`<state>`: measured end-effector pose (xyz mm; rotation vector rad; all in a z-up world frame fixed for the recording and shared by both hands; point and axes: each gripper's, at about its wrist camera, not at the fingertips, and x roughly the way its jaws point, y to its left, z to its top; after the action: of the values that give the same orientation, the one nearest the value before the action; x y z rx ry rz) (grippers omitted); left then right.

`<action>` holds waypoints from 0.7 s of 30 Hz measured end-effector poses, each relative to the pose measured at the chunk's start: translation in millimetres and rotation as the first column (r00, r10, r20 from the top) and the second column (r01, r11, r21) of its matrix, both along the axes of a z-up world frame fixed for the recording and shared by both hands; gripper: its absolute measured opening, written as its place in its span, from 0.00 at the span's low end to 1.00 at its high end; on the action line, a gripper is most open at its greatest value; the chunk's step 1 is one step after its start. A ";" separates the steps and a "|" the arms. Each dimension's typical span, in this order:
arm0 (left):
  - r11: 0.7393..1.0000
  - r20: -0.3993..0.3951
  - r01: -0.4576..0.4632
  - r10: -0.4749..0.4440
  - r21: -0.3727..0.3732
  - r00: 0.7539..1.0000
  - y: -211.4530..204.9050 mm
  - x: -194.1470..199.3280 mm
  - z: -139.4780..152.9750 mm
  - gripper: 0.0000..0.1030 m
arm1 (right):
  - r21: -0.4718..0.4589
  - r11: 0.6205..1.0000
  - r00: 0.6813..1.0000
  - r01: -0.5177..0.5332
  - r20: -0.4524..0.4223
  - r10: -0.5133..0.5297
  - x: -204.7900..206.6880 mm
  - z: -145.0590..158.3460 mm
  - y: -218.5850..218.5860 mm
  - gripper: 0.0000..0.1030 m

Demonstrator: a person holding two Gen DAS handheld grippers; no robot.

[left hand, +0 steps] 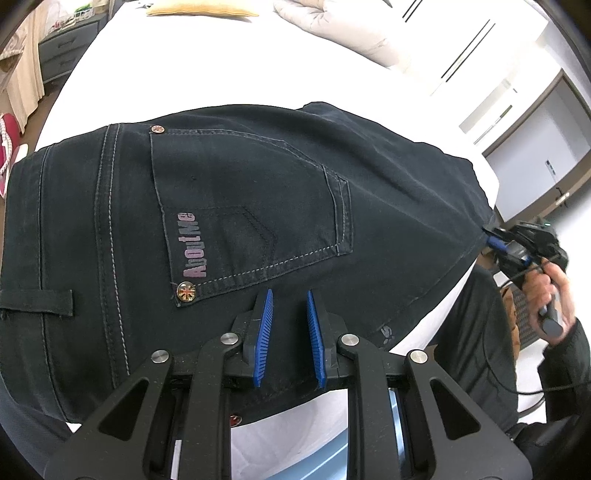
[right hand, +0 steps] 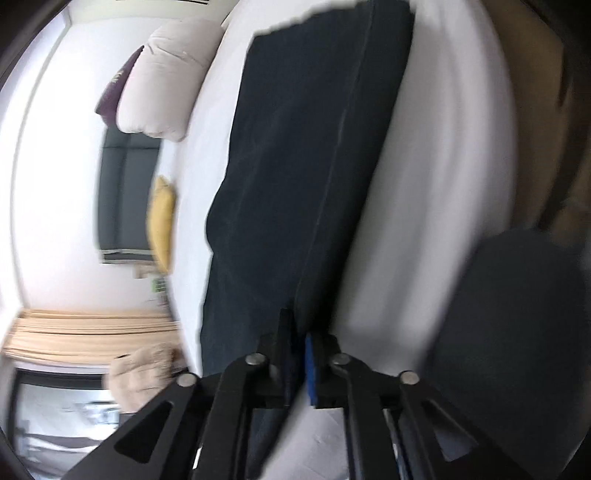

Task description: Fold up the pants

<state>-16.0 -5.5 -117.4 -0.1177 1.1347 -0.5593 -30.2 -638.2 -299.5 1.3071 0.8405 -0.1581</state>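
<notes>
Dark navy pants (left hand: pixel 258 206) lie on the white bed (left hand: pixel 221 66), back pocket with "AboutMe" print facing up. My left gripper (left hand: pixel 290 295) hovers over the waist area with its blue pads apart, holding nothing. My right gripper (left hand: pixel 495 240) shows at the pants' right end in the left wrist view, clamped on the fabric edge. In the blurred right wrist view the right gripper (right hand: pixel 297 332) is shut on the pants (right hand: pixel 303 166), which stretch away from it over the bed (right hand: pixel 424 184).
A yellow pillow (left hand: pixel 201 9) and a beige duvet (left hand: pixel 332 29) lie at the head of the bed. A grey nightstand (left hand: pixel 66 51) stands at the left. White wardrobe doors (left hand: pixel 480 48) are at the right.
</notes>
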 end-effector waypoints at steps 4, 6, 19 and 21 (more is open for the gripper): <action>1.000 0.030 -0.011 0.011 -0.002 0.999 -1.2 3.9 16.2 0.18 | -0.336 0.942 0.998 -0.001 -0.054 -0.019 -7.1 63.6 14.1 0.55; 1.000 0.052 -0.011 0.012 -0.021 0.999 -2.4 9.1 24.9 0.18 | -0.370 0.919 0.987 -0.137 0.025 0.157 20.2 87.9 41.6 0.34; 0.978 -0.010 -0.204 0.204 -0.030 0.979 57.2 72.2 -1.0 0.18 | 0.089 0.752 0.757 -0.653 0.108 0.645 224.1 -16.4 248.4 0.00; 0.979 -0.008 -0.200 0.199 -0.039 0.980 60.9 70.0 -3.3 0.18 | 0.143 0.792 0.805 -0.593 0.115 0.582 225.4 -36.6 229.1 0.00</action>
<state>54.1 55.4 -120.7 -0.2645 1.1012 -0.4031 195.2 -409.1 -336.1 1.1413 1.1884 0.4645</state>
